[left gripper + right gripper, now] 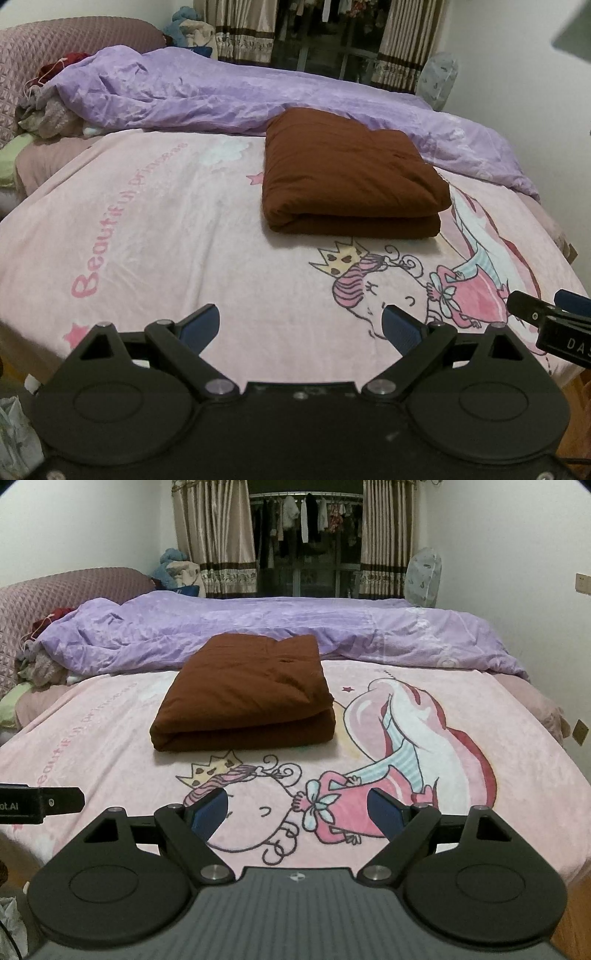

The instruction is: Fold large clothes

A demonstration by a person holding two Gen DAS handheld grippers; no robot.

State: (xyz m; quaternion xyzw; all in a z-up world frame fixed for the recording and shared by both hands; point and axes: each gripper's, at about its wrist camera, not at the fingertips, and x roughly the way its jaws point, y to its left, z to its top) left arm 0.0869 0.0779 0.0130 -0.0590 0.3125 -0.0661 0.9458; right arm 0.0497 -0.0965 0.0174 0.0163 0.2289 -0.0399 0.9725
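A brown garment (351, 177) lies folded into a thick rectangle on the pink cartoon blanket (147, 229). It also shows in the right wrist view (247, 698), centre left. My left gripper (301, 328) is open and empty, held above the blanket's near edge, well short of the garment. My right gripper (297, 816) is open and empty too, above the near edge over the princess print. The right gripper's tip shows at the right edge of the left wrist view (546, 314).
A crumpled purple duvet (258, 627) lies across the bed behind the garment. A quilted headboard (55, 590) and a pile of clothes (48, 114) are at far left. Curtains (214, 539) and hanging clothes (306, 517) stand beyond the bed. A covered fan (424, 576) is at back right.
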